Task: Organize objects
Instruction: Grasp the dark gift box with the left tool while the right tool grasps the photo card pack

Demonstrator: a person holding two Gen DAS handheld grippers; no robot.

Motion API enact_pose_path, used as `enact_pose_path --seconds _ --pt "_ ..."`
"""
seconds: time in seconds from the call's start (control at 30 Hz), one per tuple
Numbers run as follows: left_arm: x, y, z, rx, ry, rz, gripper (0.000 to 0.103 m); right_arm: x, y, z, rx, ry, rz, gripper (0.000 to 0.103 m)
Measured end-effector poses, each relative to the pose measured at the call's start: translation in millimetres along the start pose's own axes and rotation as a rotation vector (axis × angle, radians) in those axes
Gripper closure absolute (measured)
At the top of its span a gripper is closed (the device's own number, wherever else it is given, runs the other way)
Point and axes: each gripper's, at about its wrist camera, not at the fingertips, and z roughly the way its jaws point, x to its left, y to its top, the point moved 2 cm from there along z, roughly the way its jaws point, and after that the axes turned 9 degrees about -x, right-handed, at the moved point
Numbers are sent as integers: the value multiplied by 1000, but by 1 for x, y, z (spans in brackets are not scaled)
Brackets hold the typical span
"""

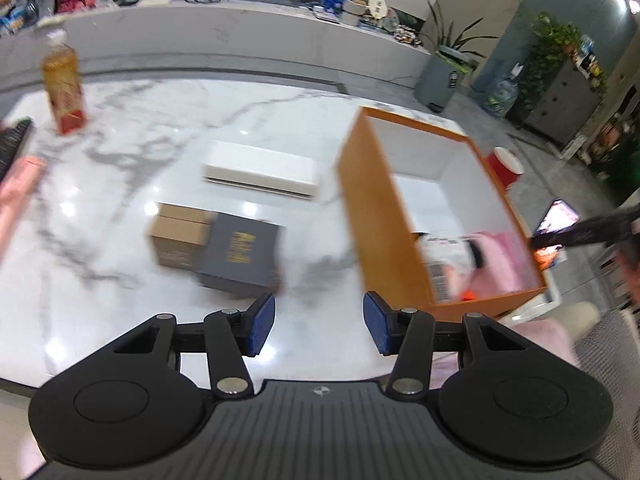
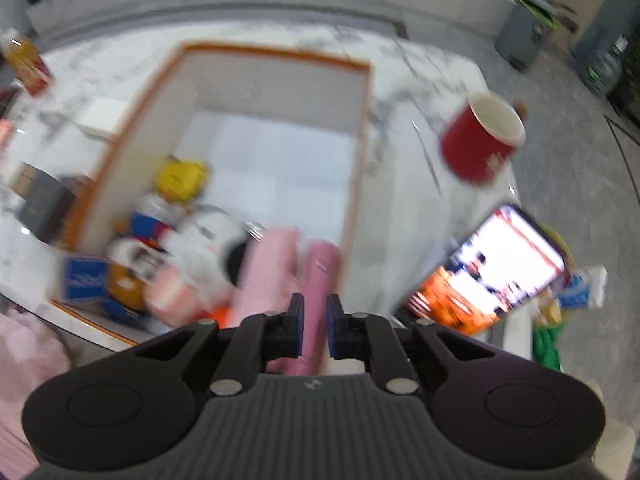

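Hovering over the orange box (image 2: pixel 362 128), the right gripper (image 2: pixel 316 330) – jaws narrowly parted, gripping nothing – sits just above a pink roll (image 2: pixel 320 276); left gripper (image 1: pixel 319 326) spread, empty.

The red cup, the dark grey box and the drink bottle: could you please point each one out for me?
red cup (image 2: pixel 476 148): right wrist view, on its red side wall.
dark grey box (image 1: pixel 240 248): left wrist view, on its printed top face.
drink bottle (image 1: pixel 64 80): left wrist view, on its amber body.

On the table (image 1: pixel 120 128) a box (image 1: pixel 384 216) stands at the right, with packets (image 2: pixel 176 240) heaped in its near end. Left of it lie a flat case (image 1: pixel 260 172) and, nearer, two cartons (image 1: pixel 216 248) side by side. A bottle (image 1: pixel 64 84) stands far left; a cup (image 2: pixel 480 140) and a phone (image 2: pixel 496 268) sit right of the box.
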Motion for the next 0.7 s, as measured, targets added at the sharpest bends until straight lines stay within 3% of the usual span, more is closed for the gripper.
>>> enact_pose_path --seconds 0.17,0.23,0.3,0.5,0.57,0.6,0.7 --pt "29 5 1 28 26 83 45 62 23 -23 -99 162 -91 89" --pt "35 6 7 47 27 134 45 92 31 -25 -125 231 -142 70" --pt "40 6 14 52 29 167 45 122 40 -22 -142 294 -192 63" --pt "57 7 38 77 -1 198 45 196 57 15 -105 395 -273 60" --pt "64 8 50 84 -13 161 41 212 59 33 -74 402 -273 60" --pt "68 9 55 78 -21 134 33 220 61 42 -57 397 -271 61" --pt "85 10 73 64 -57 11 28 231 65 69 -16 395 -253 74"
